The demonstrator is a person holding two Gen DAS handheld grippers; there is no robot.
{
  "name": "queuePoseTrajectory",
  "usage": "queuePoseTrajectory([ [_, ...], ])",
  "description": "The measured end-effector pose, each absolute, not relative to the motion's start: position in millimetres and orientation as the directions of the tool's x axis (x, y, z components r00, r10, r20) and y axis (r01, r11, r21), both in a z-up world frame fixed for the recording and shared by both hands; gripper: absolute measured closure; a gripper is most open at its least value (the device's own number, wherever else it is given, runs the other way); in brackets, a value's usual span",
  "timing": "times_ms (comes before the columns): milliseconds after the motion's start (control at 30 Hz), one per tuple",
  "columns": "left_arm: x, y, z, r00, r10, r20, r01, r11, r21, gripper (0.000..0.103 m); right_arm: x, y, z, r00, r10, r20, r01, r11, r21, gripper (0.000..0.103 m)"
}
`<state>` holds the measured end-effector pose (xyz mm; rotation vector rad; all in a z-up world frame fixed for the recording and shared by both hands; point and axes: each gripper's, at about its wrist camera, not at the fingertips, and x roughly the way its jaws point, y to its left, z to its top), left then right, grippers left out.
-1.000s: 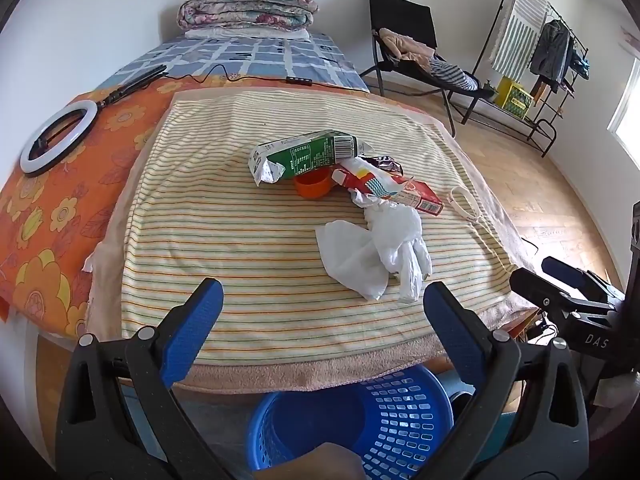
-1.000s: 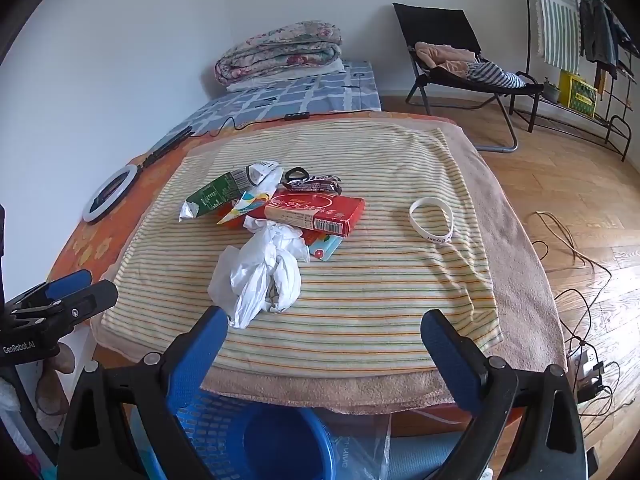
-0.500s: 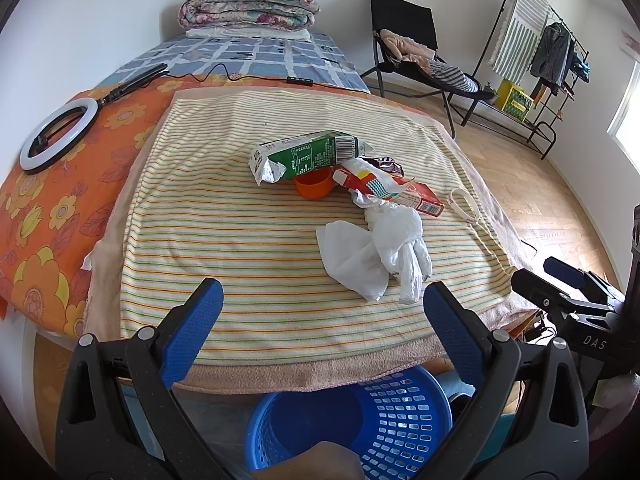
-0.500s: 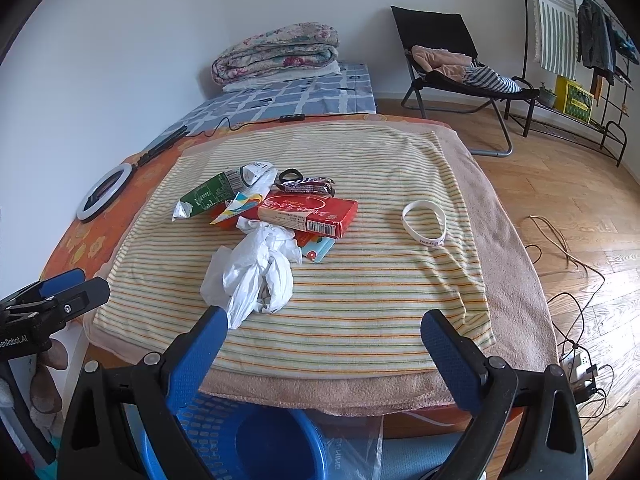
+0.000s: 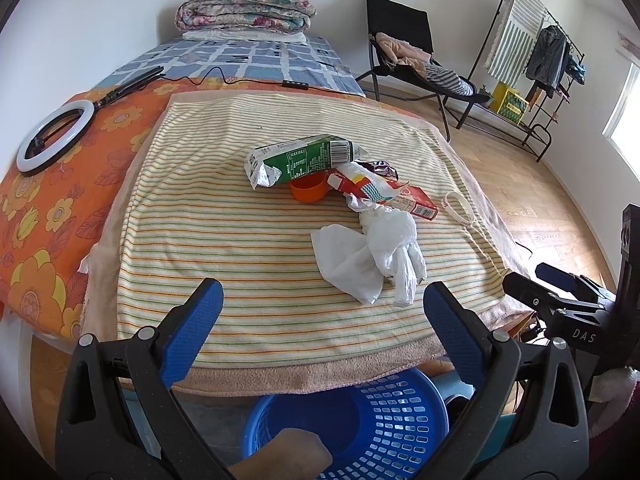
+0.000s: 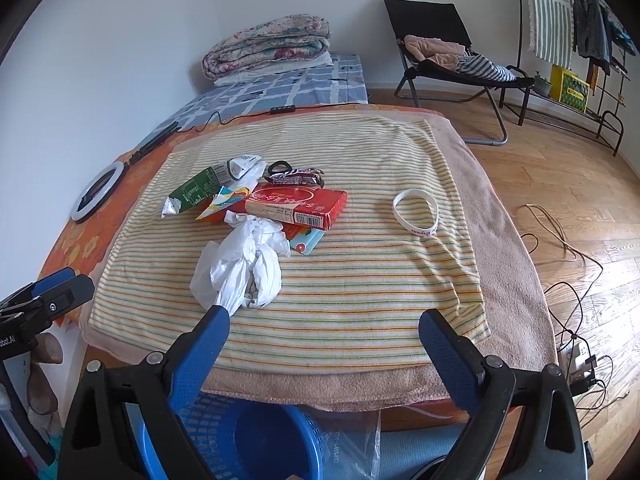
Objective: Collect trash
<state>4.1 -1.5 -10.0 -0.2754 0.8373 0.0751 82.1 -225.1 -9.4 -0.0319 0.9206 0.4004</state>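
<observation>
both my left gripper (image 5: 324, 312) and right gripper (image 6: 324, 340) open, empty; all trash beyond blue basket (image 5: 400, 408), none collected.

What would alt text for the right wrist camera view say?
The right gripper hangs open over a striped towel bearing a crumpled white plastic bag, a red box, a green carton and a white wristband. A blue basket sits below the near edge.
</observation>
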Motion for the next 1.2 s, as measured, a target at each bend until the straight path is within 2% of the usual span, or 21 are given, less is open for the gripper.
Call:
queuePoseTrajectory([
  [1200,3.5,-9.4,-19.5,0.651,-0.069,-0.756,-0.149,0.965,-0.216,0.001,80.0,-225.0,-9.9,0.541,0.319,-0.779,-0.349,0.927,0.137,0.008],
])
